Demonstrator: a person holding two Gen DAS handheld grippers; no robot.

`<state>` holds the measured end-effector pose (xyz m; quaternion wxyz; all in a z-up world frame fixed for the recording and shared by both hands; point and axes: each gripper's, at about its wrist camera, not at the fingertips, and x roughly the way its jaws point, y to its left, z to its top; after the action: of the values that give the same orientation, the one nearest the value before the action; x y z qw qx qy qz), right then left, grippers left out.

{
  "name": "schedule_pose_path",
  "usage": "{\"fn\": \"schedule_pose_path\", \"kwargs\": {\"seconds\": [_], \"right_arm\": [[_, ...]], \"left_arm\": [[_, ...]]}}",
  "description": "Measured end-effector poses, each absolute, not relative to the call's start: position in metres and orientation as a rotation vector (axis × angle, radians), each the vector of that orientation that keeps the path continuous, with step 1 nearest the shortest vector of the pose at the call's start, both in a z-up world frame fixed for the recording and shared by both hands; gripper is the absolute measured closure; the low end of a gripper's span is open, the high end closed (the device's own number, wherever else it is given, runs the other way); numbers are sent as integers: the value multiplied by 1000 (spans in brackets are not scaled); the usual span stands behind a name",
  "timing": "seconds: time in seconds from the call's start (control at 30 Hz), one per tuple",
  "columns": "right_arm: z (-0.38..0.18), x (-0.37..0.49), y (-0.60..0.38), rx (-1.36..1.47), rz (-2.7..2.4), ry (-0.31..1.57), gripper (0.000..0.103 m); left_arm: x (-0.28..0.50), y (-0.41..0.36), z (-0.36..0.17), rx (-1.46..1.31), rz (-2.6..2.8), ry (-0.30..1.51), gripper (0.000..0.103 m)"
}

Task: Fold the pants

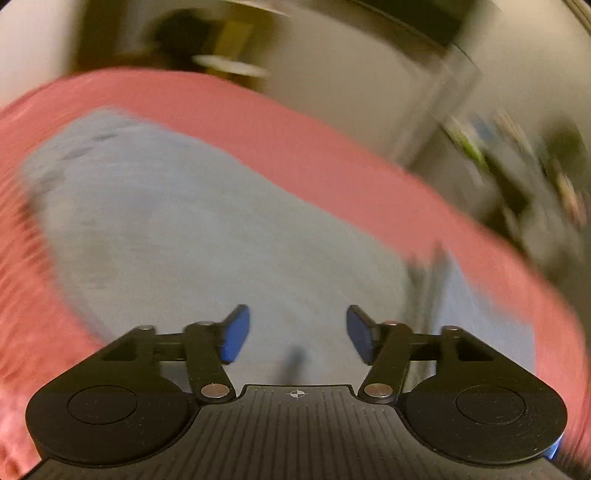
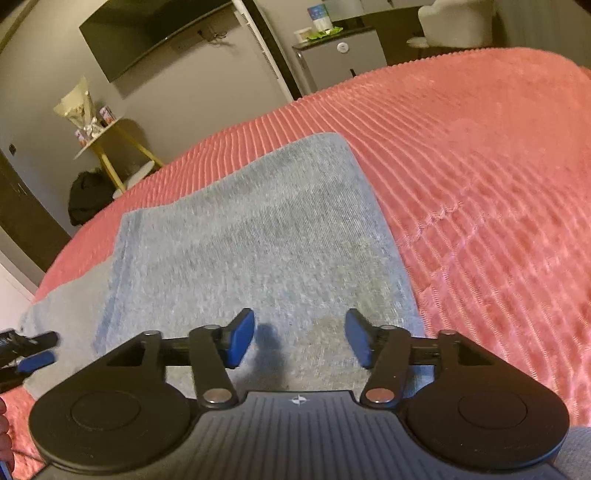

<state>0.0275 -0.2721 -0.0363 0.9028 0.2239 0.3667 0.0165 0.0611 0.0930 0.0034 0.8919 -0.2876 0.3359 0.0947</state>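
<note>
The grey pants lie flat on the pink ribbed bedspread, with an upper layer folded over a lower one that sticks out at the left. My right gripper is open and empty, just above the near part of the pants. My left gripper is open and empty over the pants; that view is blurred by motion. The left gripper's blue fingertips also show at the left edge of the right wrist view, at the pants' left edge.
Beyond the bed's far edge stand a small round side table with items, a dark bag on the floor, a wall TV and a grey cabinet. The bedspread stretches wide to the right of the pants.
</note>
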Motion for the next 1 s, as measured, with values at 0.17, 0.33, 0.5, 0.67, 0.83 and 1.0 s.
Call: {"fn": "schedule_pose_path", "kwargs": {"seconds": [0.17, 0.33, 0.5, 0.67, 0.83, 1.0], "right_arm": [[-39, 30, -271, 501, 67, 750, 29], [-39, 31, -271, 513, 82, 750, 23], [-42, 33, -272, 532, 83, 752, 20], [-43, 33, -272, 535, 91, 750, 17], [-45, 35, -273, 540, 93, 750, 16], [-45, 34, -271, 529, 91, 750, 16]], "left_arm": [[16, 194, -16, -966, 475, 547, 34], [5, 232, -59, -1233, 504, 562, 32], [26, 231, -63, -1145, 499, 612, 27], [24, 241, -72, -1202, 506, 548, 26], [21, 238, -70, -1165, 474, 504, 65], [33, 237, -67, -1116, 465, 491, 63]]}}
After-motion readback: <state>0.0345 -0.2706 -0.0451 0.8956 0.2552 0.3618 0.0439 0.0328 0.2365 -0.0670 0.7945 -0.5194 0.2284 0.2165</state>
